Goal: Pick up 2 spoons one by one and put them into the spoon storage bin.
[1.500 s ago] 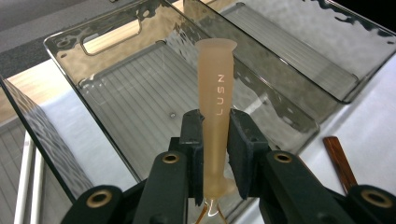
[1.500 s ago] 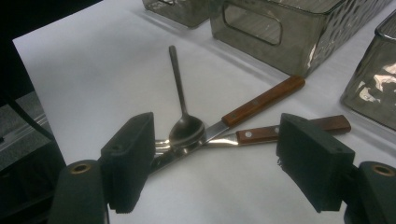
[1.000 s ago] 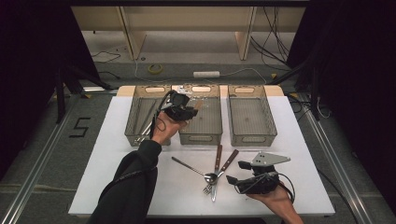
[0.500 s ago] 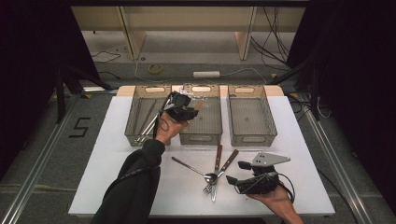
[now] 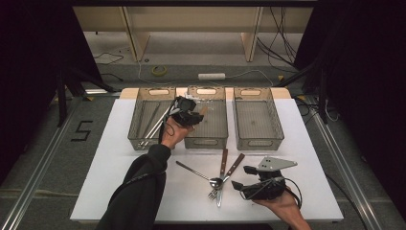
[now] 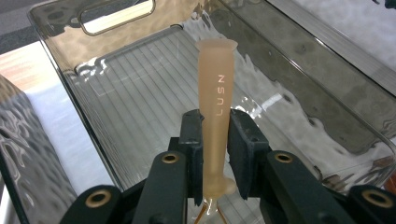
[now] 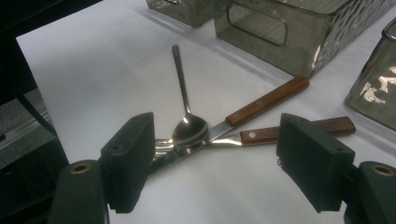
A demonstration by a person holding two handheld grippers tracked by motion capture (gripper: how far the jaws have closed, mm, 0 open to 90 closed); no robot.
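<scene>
My left gripper (image 6: 215,140) is shut on the shaft of a pale tan plastic utensil handle (image 6: 217,93) marked "LUSN". It holds the handle upright over the middle smoky plastic tray (image 6: 303,60). From above, the left gripper (image 5: 190,113) hovers at that tray's left rim (image 5: 206,142). My right gripper (image 7: 217,149) stands open low over the white table, its jaws on either side of a small pile. In the pile lie a steel spoon (image 7: 189,128), a fork (image 7: 161,142) and two wooden-handled knives (image 7: 268,100) (image 7: 280,133). The right gripper (image 5: 241,177) sits just right of the pile (image 5: 218,182).
Three smoky trays stand in a row at the back of the white table (image 5: 110,167). The left tray (image 5: 136,125) holds several metal utensils. The right tray (image 5: 256,141) is beyond my right gripper. A person's dark sleeve (image 5: 139,187) crosses the table's left front.
</scene>
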